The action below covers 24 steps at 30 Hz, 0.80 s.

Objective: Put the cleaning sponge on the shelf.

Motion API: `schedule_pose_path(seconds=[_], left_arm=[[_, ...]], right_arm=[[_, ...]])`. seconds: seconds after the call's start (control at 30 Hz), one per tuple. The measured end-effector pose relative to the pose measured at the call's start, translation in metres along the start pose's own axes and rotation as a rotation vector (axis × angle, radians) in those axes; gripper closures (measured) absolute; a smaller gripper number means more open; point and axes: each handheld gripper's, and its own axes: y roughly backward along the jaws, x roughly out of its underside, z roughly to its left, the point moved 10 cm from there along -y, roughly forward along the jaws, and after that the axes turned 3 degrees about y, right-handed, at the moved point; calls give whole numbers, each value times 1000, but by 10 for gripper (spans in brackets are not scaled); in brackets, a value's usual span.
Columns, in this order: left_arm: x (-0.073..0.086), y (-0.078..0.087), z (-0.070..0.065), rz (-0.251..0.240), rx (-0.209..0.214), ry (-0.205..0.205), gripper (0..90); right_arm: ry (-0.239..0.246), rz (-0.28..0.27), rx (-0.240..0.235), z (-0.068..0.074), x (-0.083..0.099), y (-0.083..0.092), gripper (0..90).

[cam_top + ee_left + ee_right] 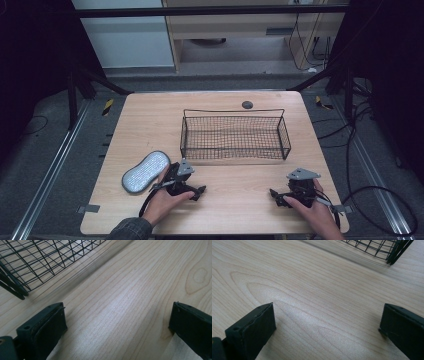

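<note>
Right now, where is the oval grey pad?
In the high view the oval grey pad lies flat at the table's front left, just left of the left gripper, apart from the wire basket.

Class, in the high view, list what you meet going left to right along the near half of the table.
Grey pad → left gripper → right gripper.

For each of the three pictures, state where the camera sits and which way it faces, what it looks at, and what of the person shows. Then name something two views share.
High view: above the person's side, facing forward and down on the table; both hands, left gripper, right gripper, pad.
Left gripper view: rides the left gripper, low over the wood; open jaws.
Right gripper view: rides the right gripper; open jaws.
Shared: the wire basket.
</note>
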Motion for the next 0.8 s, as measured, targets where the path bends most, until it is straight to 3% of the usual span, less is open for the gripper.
schedule_pose_path(seconds=[0.23,0.47,0.6,0.7,0.8], left_arm=[[-6,9,-4,-16,18,-36,36],[0,19,3,39,0,-39,44],[0,24,8,38,-17,-39,44],[-3,32,14,18,-68,-63,41],[-4,36,16,8,-83,-65,40]], right_arm=[[0,0,0,0,0,0,3],[0,0,0,0,0,0,3],[0,0,0,0,0,0,3],[0,0,0,0,0,0,3],[0,0,0,0,0,0,3]])
